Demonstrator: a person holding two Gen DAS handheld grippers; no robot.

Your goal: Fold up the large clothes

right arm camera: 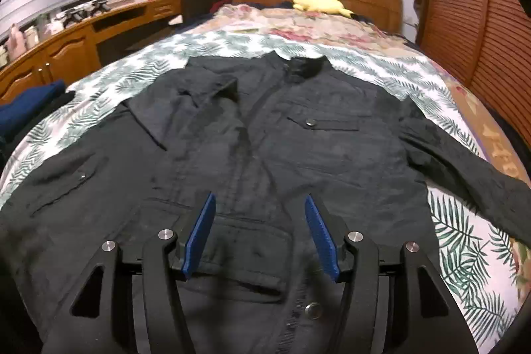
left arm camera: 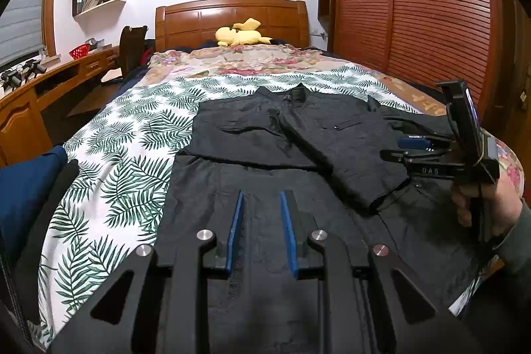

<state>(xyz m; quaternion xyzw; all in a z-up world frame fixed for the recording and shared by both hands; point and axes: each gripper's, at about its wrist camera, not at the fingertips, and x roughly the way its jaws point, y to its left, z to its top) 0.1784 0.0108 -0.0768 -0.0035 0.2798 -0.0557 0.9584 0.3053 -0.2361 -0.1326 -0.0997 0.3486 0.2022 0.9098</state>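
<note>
**Black jacket laid out on the bed, both grippers over its hem**

A large black fabric jacket [right arm camera: 265,135] with a stand-up collar, a zip front and buttoned flap pockets lies face up across the middle of the bed, on a white bedsheet printed with green fern leaves [left arm camera: 109,175]. Its collar points toward the headboard and its hem reaches the foot edge of the bed. One sleeve is folded in over the chest; the other stretches out toward the bed's right edge, as the right wrist view shows it.

The left gripper [left arm camera: 262,231] hovers low over the hem near the foot edge. Its blue-padded fingers stand a narrow gap apart, and no fabric is visibly pinched between them.

The right gripper [right arm camera: 260,234] is over the lower front of the jacket, above a flap pocket. Its blue pads are set wide apart with nothing clamped between them. In the left wrist view the same tool appears at the right side of the bed, gripped by a hand [left arm camera: 481,204] in a dark sleeve.

A yellow plush toy [left arm camera: 240,34] rests at the head edge against the brown wooden headboard [left arm camera: 229,19]. A folded dark blue cloth [left arm camera: 30,188] sits at the bed's left edge.
</note>
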